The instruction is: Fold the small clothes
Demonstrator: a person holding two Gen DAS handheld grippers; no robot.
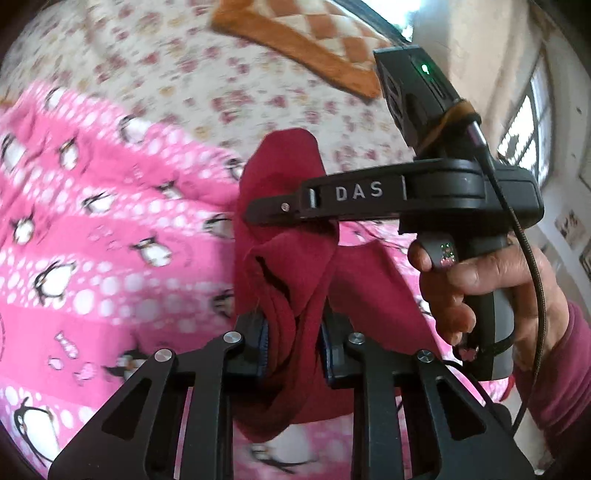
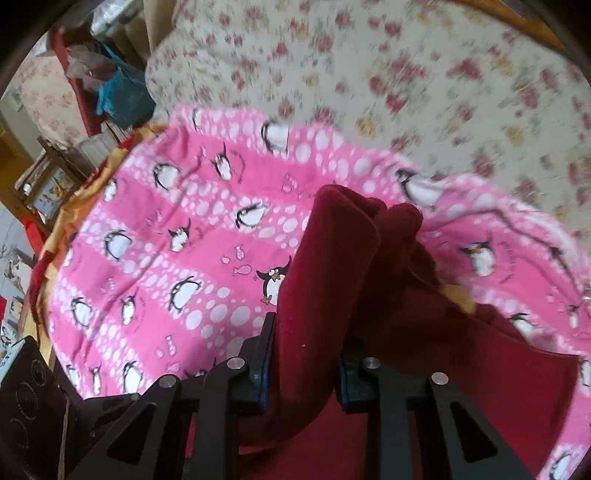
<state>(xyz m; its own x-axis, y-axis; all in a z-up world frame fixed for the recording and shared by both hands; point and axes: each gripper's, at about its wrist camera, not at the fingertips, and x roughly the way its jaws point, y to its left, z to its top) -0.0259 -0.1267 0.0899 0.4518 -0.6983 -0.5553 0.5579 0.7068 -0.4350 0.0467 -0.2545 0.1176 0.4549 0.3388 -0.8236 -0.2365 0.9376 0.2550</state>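
Left wrist view
- Garment: dark red garment, small, bunched and hanging in soft folds above the pink penguin blanket.
- Left gripper: clamped on a gathered fold of the cloth, pads pressing both sides.
- Right gripper: crosses the frame, tips pinching another part of the same cloth; a hand holds its handle.
- Handling: judged light, limp, fleecy; should not slip much but sags and bunches. Best taken at edges or corners, not mid-fold.
- Around: floral sheet beyond; orange checked mat far off, out of the way.

Right wrist view
- Garment: same garment, draped up between the jaws.
- Right gripper: closed on a thick fold.
- In the way: nothing hard; the rumpled blanket may catch the cloth when laid down. Clutter sits off the bed.
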